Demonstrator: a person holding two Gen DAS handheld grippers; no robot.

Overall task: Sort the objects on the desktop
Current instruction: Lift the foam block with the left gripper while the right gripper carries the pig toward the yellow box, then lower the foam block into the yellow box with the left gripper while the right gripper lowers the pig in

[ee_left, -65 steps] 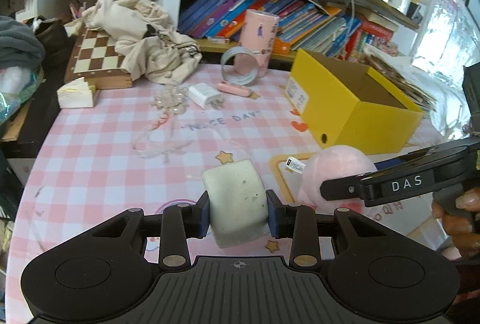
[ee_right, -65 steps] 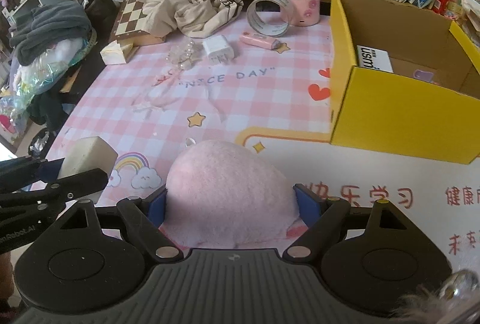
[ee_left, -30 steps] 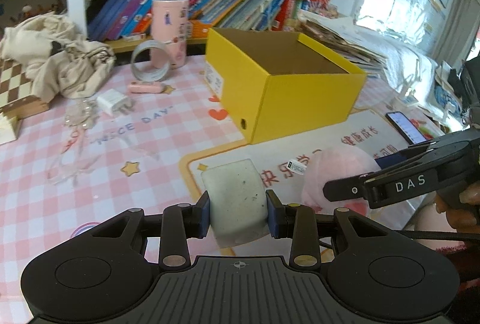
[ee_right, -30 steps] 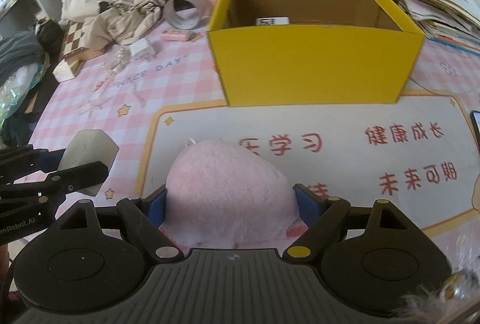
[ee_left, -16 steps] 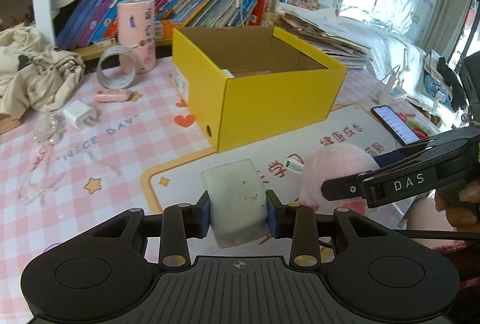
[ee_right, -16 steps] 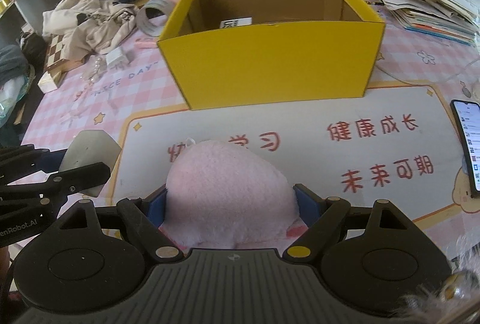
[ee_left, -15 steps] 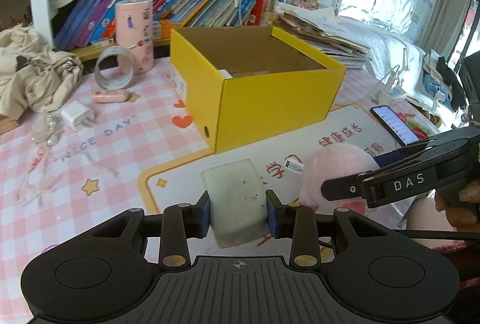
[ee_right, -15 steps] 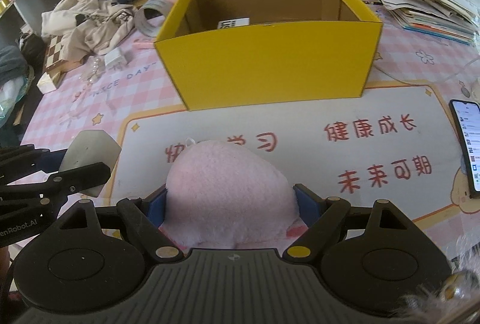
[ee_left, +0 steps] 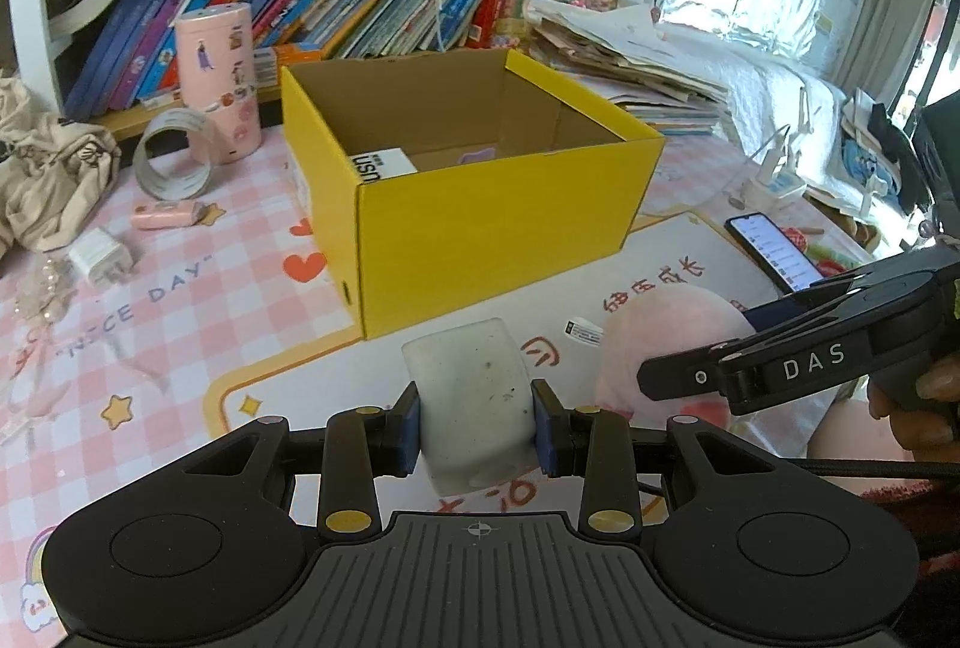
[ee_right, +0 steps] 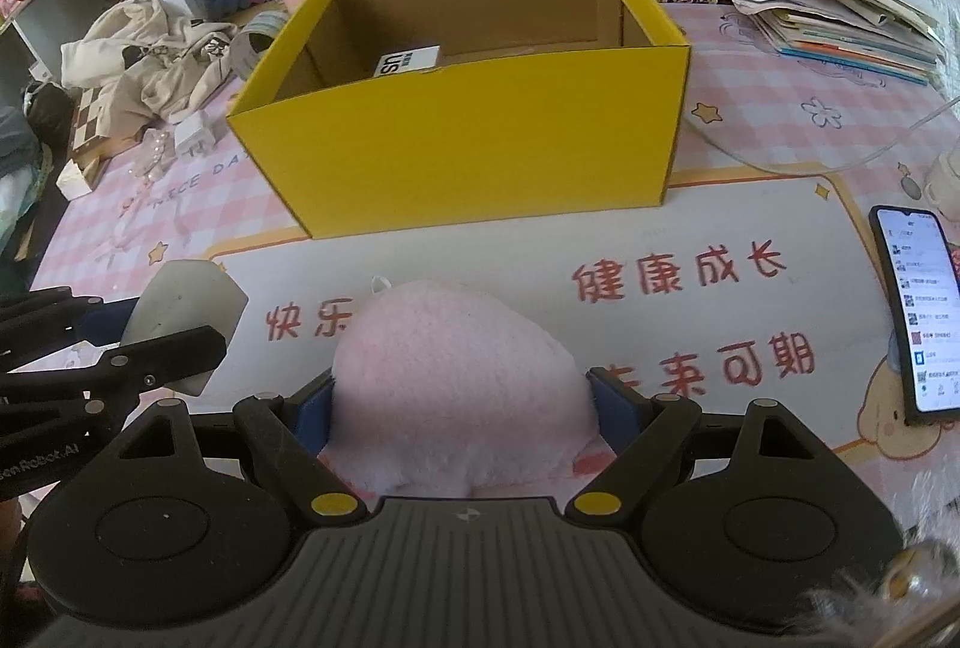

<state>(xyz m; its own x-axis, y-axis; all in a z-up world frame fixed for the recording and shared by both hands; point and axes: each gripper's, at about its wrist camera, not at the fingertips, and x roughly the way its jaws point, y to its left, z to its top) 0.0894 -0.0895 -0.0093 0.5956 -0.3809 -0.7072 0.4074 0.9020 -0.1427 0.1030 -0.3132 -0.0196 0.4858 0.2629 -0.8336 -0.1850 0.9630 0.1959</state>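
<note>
Holding both loads above the bench just short of the yellow box (ee_right: 462, 138), we had the left gripper (ee_left: 474, 429) closed on the pale block (ee_left: 471, 402) and the right gripper (ee_right: 465, 411) closed on the pink plush (ee_right: 456, 384). We judged the block light, firm and best pinched across its flat sides, while the plush looked soft and compressible, wanting a squeeze across its bulk.

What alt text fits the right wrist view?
The right gripper clamps a pink plush toy above a mat with Chinese text, facing an open yellow cardboard box. The left gripper holds a pale block at left; a smartphone lies right.
</note>
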